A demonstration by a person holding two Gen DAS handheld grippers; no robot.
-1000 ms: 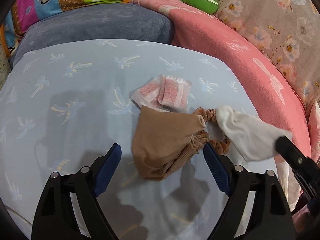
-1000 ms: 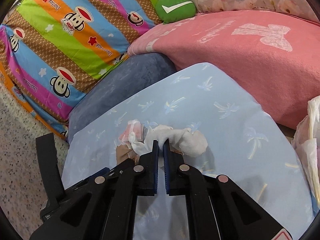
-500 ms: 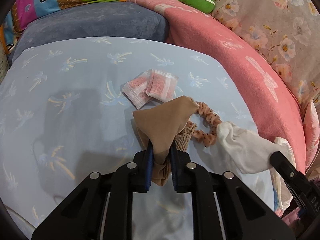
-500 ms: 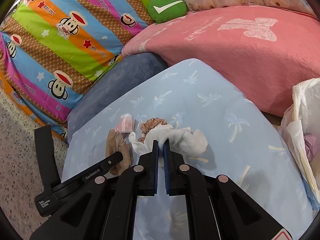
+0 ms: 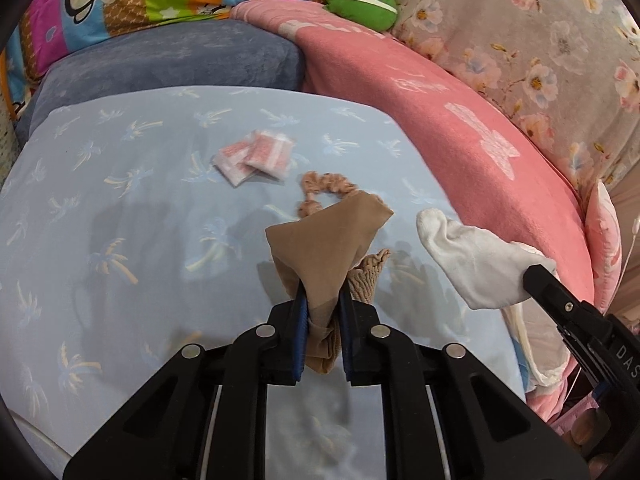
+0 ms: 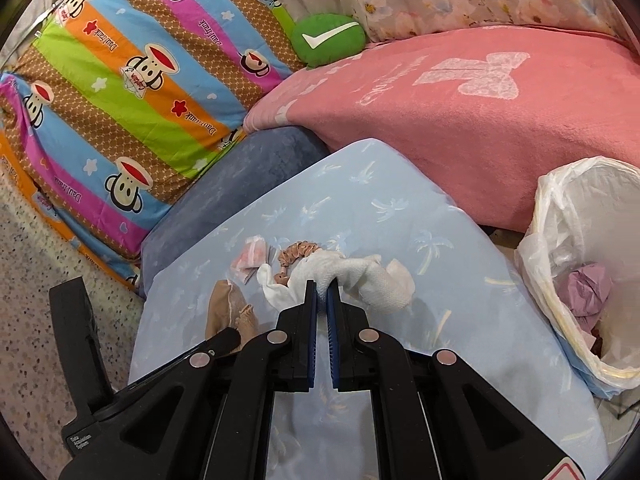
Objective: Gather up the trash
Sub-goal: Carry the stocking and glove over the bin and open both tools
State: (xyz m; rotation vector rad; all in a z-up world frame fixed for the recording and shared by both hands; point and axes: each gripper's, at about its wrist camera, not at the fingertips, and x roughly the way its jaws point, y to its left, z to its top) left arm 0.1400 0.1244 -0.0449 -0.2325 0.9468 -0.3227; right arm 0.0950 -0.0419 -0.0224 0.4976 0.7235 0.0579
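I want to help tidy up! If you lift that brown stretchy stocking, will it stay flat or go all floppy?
Probably floppy: the thin tan nylon stocking already folds and droops where the left tongs pinch it. It looks very light, since one small pinch holds it up. It likely won't roll or break, being soft cloth.

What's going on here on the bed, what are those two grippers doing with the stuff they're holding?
A person is clearing bits off the light blue sheet with two handheld grippers. The left gripper, whose jaws have just been closing, is clamped on a tan stocking; the right gripper is shut on a white sock. A scrunchie and pink packets lie on the sheet. A lined bin stands at the bed's edge.
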